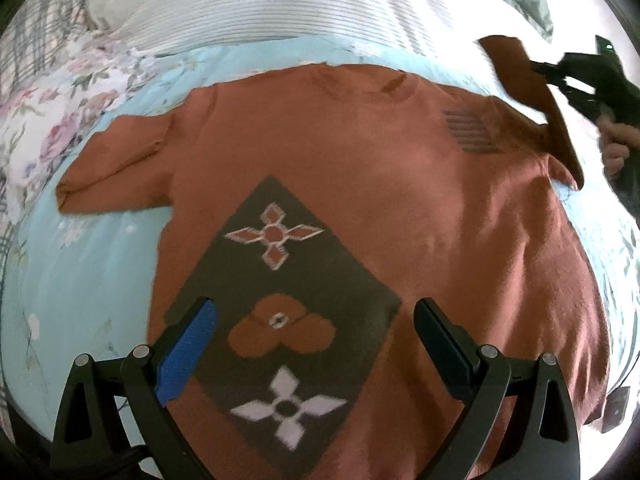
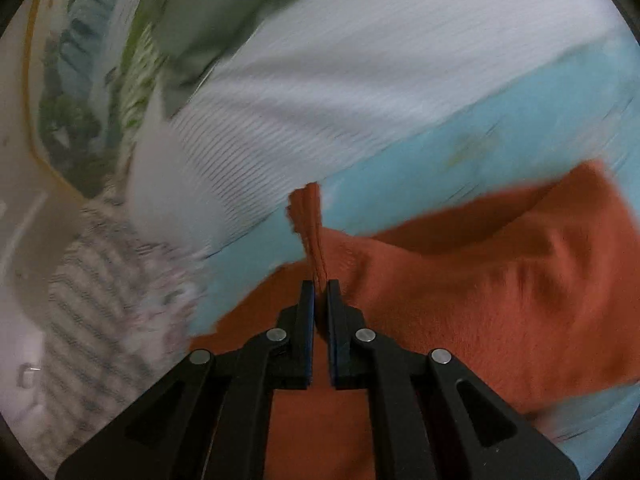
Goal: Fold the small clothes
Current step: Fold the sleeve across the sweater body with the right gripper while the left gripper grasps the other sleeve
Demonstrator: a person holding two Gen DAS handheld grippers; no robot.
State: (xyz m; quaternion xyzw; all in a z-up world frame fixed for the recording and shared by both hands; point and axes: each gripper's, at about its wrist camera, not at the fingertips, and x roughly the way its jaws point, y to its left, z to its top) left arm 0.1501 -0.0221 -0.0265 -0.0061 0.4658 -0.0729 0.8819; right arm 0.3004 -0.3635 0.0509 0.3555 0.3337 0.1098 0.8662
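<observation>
STAGE: first fold begun | ITEM: rust-orange T-shirt (image 1: 400,208) flat on bed (image 1: 80,280), front up | RIGHT tool (image 2: 320,286): clamped on raised sleeve (image 2: 310,224) | LEFT tool (image 1: 316,320): released, above print | LEFT TO DO: other sleeve (image 1: 120,164), body folds

Shirt (image 1: 400,184) flat on bed (image 1: 88,280); pillow (image 1: 248,4) behind.

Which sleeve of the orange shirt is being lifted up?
The sleeve on the picture's right in the left wrist view: the right gripper pinches it off the bed. The other sleeve lies flat.
</observation>
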